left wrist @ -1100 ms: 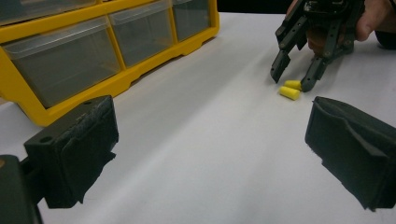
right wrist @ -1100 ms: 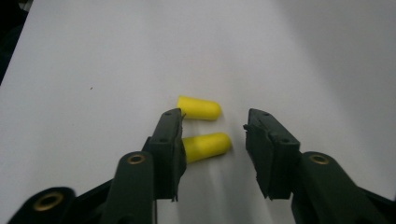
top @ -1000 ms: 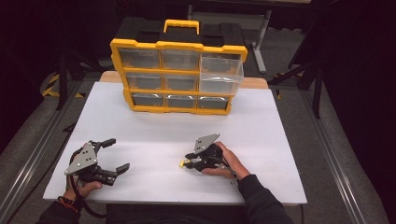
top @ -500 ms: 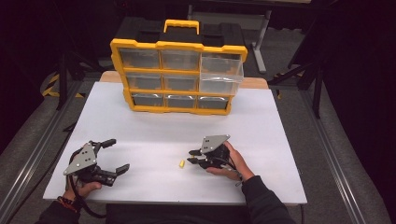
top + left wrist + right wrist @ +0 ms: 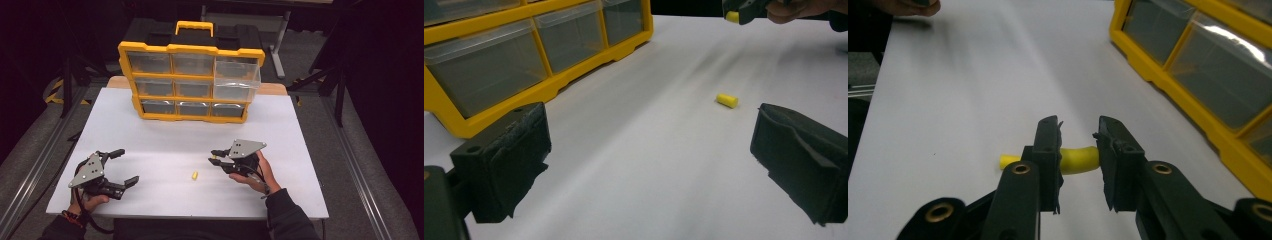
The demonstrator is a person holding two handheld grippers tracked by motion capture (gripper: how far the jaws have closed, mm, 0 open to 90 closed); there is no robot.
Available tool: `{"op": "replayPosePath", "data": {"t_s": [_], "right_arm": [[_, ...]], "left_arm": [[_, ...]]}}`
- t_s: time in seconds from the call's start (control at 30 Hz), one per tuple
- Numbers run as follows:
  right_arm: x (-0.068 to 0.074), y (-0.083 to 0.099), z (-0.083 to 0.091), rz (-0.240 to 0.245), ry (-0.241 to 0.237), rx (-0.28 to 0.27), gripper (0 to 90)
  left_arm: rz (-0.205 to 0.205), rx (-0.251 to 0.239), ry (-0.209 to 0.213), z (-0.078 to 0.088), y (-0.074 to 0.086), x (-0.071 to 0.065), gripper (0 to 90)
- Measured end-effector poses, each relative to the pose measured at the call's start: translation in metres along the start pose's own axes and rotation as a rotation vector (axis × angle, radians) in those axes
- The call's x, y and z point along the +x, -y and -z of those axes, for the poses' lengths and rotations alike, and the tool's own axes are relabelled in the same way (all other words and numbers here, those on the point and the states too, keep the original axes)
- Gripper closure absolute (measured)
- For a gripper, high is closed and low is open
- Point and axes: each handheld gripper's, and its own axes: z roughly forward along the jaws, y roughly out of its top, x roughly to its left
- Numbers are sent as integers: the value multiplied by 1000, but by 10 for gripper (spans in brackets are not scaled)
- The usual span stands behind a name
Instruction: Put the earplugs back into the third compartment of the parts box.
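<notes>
A small yellow foam plug (image 5: pixel 1079 159) is pinched crosswise between the pads of my right gripper (image 5: pixel 1078 150), which is shut on it. From above, that right gripper (image 5: pixel 216 157) hovers over the white table (image 5: pixel 300 130), right of centre, pointing left. A second yellow plug (image 5: pixel 194 175) lies loose on the table just left of it, and this loose plug (image 5: pixel 727 100) sits ahead of my left gripper (image 5: pixel 651 165). The left gripper (image 5: pixel 125 166) rests near the front left corner, open with nothing between its jaws.
A yellow drawer organiser (image 5: pixel 190 82) with clear drawers stands at the back of the table. Its upper right drawer (image 5: pixel 237 80) is pulled out. The organiser's lower drawers (image 5: pixel 489 70) lie close on the left in the left gripper view.
My right gripper has risen off the table and drifted right with a yellow plug in it, leaving the other plug lying where it was. The left gripper has not moved.
</notes>
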Motion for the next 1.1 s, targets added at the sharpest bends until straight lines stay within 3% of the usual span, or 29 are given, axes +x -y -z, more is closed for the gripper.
{"op": "replayPosePath", "data": {"t_s": [0.67,1.1], "right_arm": [[-6,-22,42,19,149,-119,715],[-30,-58,79,33,274,-211,712]], "left_arm": [[3,-1,-6,-1,1,1,37],[6,4,-4,-2,2,0,39]]}}
